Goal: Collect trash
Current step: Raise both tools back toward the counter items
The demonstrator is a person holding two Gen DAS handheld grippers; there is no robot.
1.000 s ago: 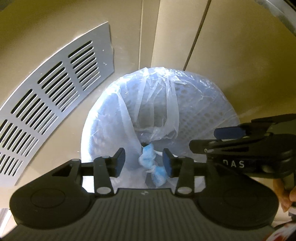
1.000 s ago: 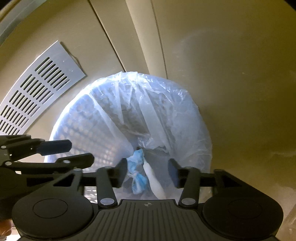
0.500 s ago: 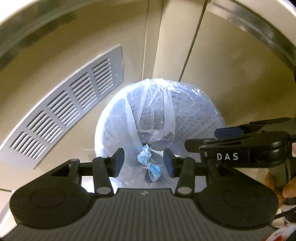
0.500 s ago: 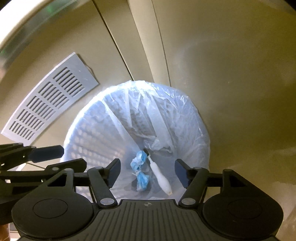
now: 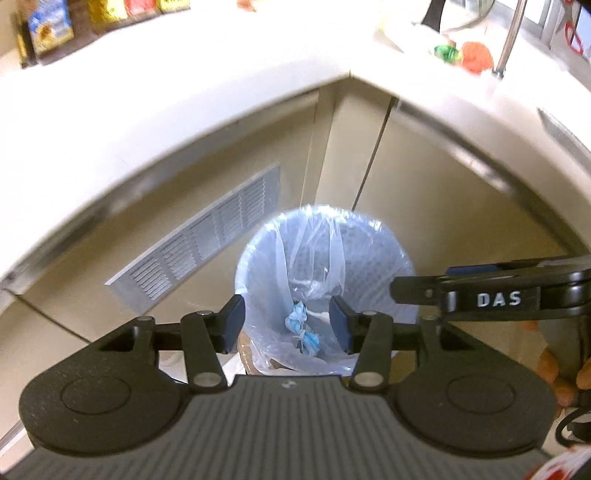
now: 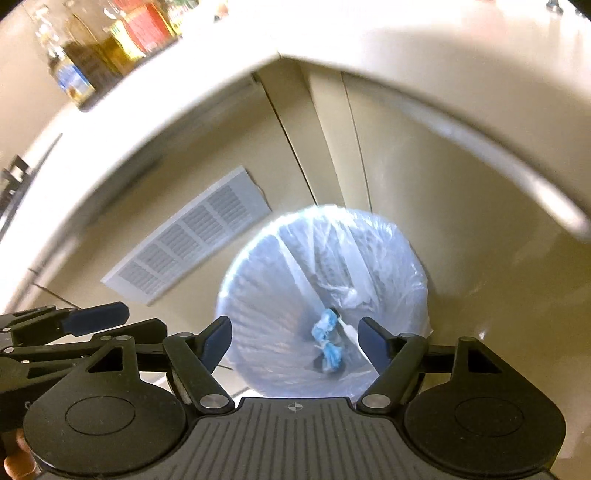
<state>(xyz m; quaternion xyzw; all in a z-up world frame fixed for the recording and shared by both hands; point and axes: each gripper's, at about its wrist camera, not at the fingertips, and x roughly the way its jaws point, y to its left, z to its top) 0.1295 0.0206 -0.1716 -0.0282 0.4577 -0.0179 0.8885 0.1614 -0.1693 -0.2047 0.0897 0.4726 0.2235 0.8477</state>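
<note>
A round trash bin (image 5: 384,266) lined with a clear plastic bag stands on the floor in the corner under the counter; it also shows in the right wrist view (image 6: 266,295). Inside lie a crumpled blue wad (image 5: 303,328) (image 6: 327,341) and a white stick-like piece (image 5: 319,315) (image 6: 349,328). My left gripper (image 5: 287,325) is open and empty, high above the bin. My right gripper (image 6: 295,339) is open wider and empty, also high above the bin. The right gripper shows at the right of the left wrist view (image 5: 491,291). The left gripper shows at the left of the right wrist view (image 6: 85,325).
A metal vent grille (image 5: 199,243) (image 6: 188,240) sits in the cabinet base left of the bin. A white corner counter (image 5: 184,74) overhangs above, with packages at the back left (image 5: 48,29) and a faucet and sink items at the right (image 5: 476,55). Bottles stand on the counter (image 6: 92,48).
Both grippers have risen well away from the bin, so the counter top comes into view. The right gripper has opened wider. The trash stays in the bin.
</note>
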